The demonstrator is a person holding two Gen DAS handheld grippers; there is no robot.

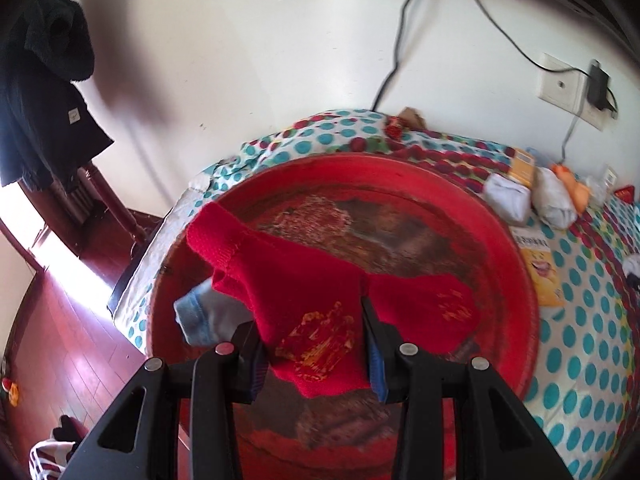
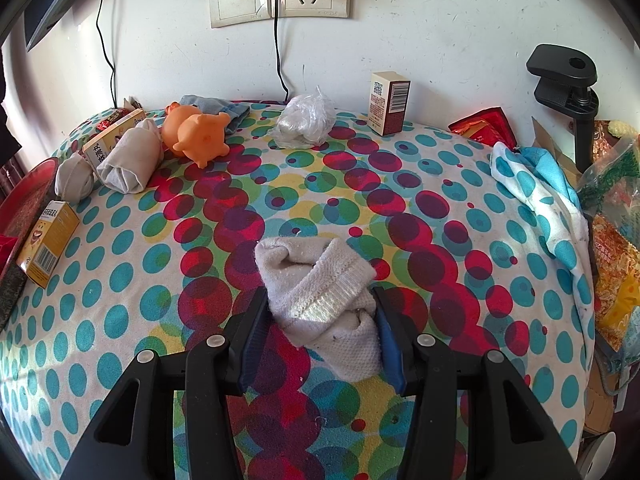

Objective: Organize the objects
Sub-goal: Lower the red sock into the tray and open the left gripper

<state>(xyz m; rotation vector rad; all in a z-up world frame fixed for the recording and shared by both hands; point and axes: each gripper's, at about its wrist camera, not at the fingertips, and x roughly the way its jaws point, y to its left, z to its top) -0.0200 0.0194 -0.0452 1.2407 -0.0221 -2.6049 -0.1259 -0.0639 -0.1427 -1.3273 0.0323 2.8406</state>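
My left gripper (image 1: 308, 316) is shut on a red sock (image 1: 288, 280) with a gold pattern, which hangs spread out above a big red basin (image 1: 516, 240). A light blue sock (image 1: 200, 316) lies inside the basin at its left, partly hidden by the red one. In the right wrist view my right gripper (image 2: 320, 292) is shut on a rolled off-white sock (image 2: 316, 272) that rests on or just above the polka-dot bed cover (image 2: 400, 208). The basin's rim (image 2: 24, 196) shows at the left edge of that view.
Along the wall lie two rolled socks (image 2: 128, 160), an orange toy pig (image 2: 200, 132), a plastic bag (image 2: 306, 120), a brown box (image 2: 390, 102) and yellow boxes (image 2: 48, 244). A dotted blue cloth (image 2: 536, 196) and snack packs (image 2: 612, 232) crowd the right. A dark coat (image 1: 44, 80) hangs left.
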